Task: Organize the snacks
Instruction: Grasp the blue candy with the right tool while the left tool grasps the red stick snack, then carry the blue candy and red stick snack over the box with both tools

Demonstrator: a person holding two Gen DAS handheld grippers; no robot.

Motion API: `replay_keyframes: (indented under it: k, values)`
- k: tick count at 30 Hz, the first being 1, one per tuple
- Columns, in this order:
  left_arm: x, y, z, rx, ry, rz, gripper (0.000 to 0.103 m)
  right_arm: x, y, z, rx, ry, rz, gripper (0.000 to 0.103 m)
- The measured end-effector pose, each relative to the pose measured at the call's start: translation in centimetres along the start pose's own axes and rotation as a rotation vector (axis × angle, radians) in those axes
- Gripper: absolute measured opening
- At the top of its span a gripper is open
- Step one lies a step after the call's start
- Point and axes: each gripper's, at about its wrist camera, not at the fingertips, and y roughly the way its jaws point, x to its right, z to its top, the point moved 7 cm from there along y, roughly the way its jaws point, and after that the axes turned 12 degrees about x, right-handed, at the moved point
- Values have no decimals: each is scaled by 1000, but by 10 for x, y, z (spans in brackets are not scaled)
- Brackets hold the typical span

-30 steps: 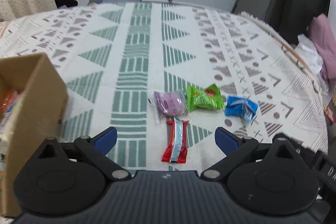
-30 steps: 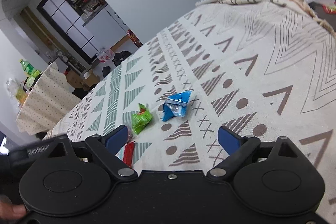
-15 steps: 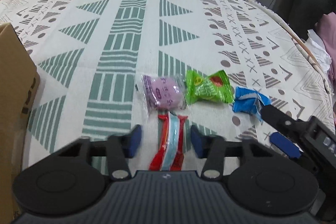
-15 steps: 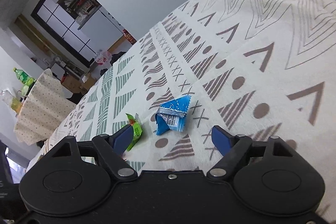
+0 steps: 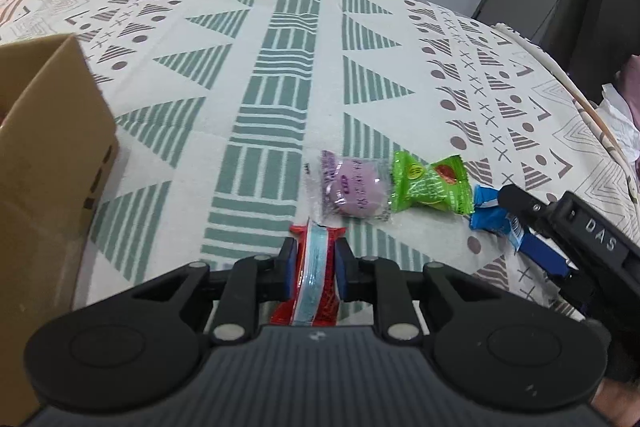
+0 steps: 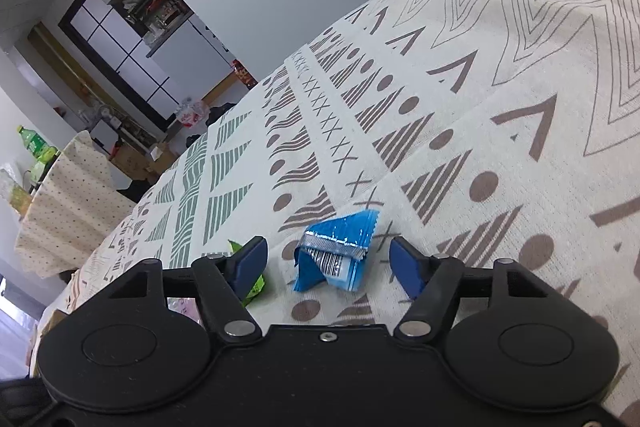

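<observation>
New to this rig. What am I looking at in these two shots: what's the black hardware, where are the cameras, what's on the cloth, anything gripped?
No robot arm here: a person holds a two-finger claw in each hand, and each claw carries a fisheye camera looking forward along its fingers. The black shape at the bottom of each picture is that claw's own body.

Left wrist view: the left claw has its blue pads shut on the red and blue snack bar. Past it, on the patterned tablecloth, lie a purple snack and a green snack. A cardboard box stands at the left. The other claw reaches in from the right.

Right wrist view: the right claw is open, its pads on either side of the blue snack packet, not yet closed on it.
</observation>
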Motion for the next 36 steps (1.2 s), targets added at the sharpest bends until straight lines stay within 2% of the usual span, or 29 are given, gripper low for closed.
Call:
replay_keyframes:
  k: [3,5,6,7,9,19,28,36]
  values:
    - [-9,-6,2,18,-9,21,19,-1,4,2,1,-6,-10,63]
    - [-13,-10,3,21,-24,18,19,0,6,3,5,-5,-25,53]
    - [-15,-13,4,23,-30,17,19,2,7,2,0,2,-29,40]
    - [-16,-15,5,25,-37,16,19,3,8,1,-10,20,-22,37]
    - [-18,-23,7,37,-44,6,19,7,3,0,-14,57,-16,36]
    - [-29,-58,14,58,-87,-22,19,13,-51,1,1,59,-70,34]
    - [-37,-104,29,129,-102,-55,19,-14,-102,-3,26,50,-42,34]
    - [-58,-139,21,156,-149,-69,19,-49,-144,-7,37,-1,-8,34]
